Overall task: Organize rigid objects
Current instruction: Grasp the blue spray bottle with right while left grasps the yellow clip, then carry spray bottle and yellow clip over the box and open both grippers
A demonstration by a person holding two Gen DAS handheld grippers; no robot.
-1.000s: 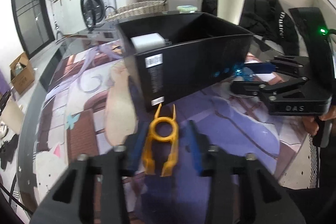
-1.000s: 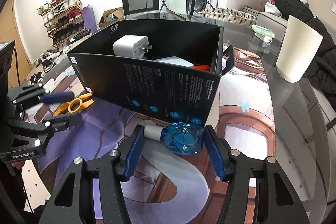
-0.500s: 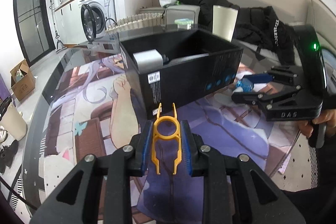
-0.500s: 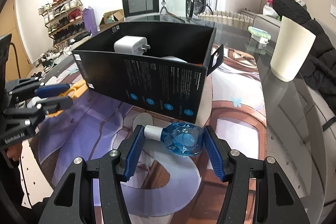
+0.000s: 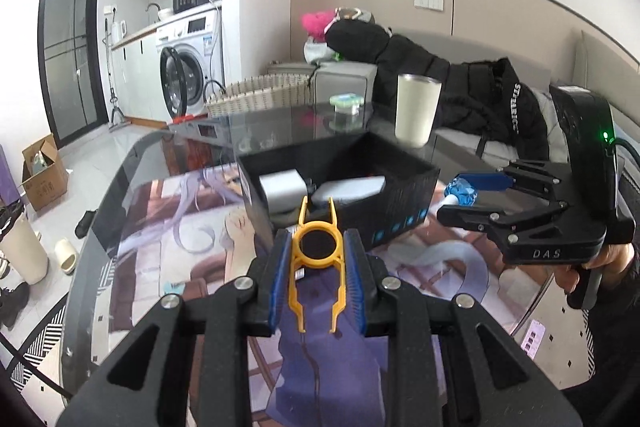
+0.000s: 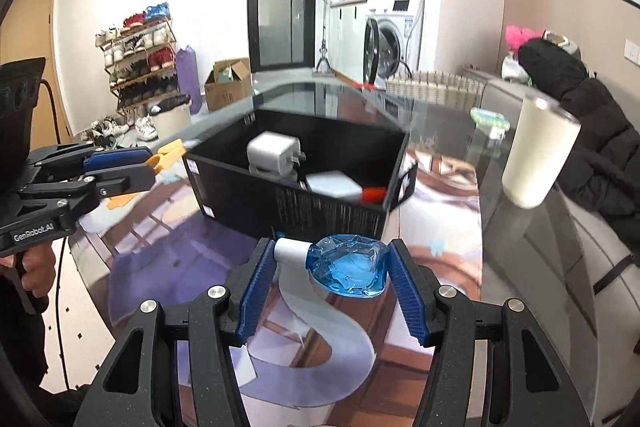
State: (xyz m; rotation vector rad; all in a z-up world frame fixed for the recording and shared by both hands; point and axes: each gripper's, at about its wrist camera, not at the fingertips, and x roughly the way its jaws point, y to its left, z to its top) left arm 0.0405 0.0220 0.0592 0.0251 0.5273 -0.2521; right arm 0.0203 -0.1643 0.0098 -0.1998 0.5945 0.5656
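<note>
My left gripper is shut on a yellow plastic clip and holds it above the mat, just short of the black box. My right gripper is shut on a crumpled blue bottle with a white cap, lifted off the mat in front of the black box. The box holds a white charger, a white flat block and a small red item. The left gripper with the clip also shows in the right wrist view; the right gripper shows in the left wrist view.
A white tumbler stands on the glass table right of the box. A small green and white item lies behind the box. A wicker basket and a sofa with black jackets are beyond the table edge.
My left gripper closed on the yellow clip and lifted it toward the box. My right gripper closed on the blue bottle and raised it off the mat.
</note>
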